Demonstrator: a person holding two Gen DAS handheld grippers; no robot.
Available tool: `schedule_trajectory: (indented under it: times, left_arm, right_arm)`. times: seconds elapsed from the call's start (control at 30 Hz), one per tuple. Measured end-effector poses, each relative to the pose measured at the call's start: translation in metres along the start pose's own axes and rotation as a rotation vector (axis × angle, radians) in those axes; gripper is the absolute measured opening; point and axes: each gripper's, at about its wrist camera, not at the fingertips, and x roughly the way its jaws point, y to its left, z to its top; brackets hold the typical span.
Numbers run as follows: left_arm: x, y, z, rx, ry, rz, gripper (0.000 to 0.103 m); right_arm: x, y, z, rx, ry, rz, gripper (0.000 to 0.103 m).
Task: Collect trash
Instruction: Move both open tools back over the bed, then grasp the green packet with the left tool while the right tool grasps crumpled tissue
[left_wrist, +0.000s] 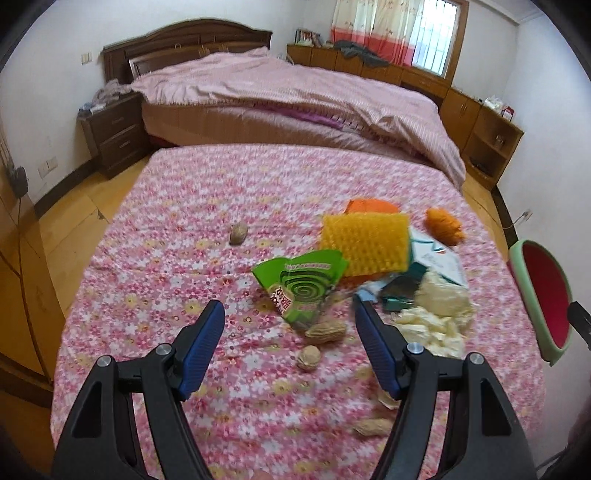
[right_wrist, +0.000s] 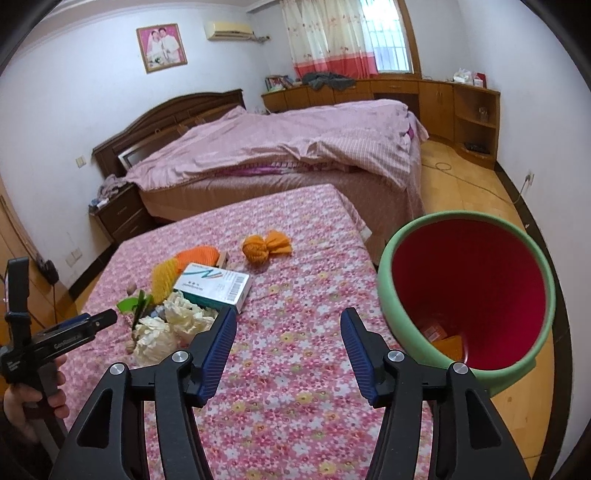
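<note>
Trash lies piled on a table under a pink floral cloth (left_wrist: 166, 258): a green spiral-print wrapper (left_wrist: 303, 284), a yellow foam net (left_wrist: 364, 243), an orange foam net (left_wrist: 443, 225), a white and teal box (left_wrist: 436, 258), crumpled white tissue (left_wrist: 439, 314), peanuts (left_wrist: 325, 332) and a walnut (left_wrist: 308, 360). My left gripper (left_wrist: 288, 310) is open just short of the wrapper and peanuts. In the right wrist view my right gripper (right_wrist: 289, 317) is open over bare cloth, nothing between its fingers. A green bin with a red inside (right_wrist: 388, 295) tilts at the table's right edge.
Another nut (left_wrist: 238, 232) lies alone to the left of the pile. A bed with a pink quilt (left_wrist: 295, 96) stands behind the table, with a dark nightstand (left_wrist: 114, 136) to its left and wooden cabinets (left_wrist: 491, 136) on the right. A hand (right_wrist: 33, 398) holds the left gripper (right_wrist: 99, 320).
</note>
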Motion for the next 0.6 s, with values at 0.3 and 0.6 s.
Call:
schedule_trajectory:
  times: [0.3, 0.6]
  left_arm:
    - [0.044, 0.001, 0.009, -0.002, 0.054, -0.018, 0.073]
    - [0.068, 0.003, 0.015, -0.021, 0.064, -0.044, 0.073]
  right_arm:
    - [0.031, 0.006, -0.001, 0.016, 0.049, -0.01, 0.06]
    - [0.049, 0.012, 0.0, 0.001, 0.082, -0.025, 0.06]
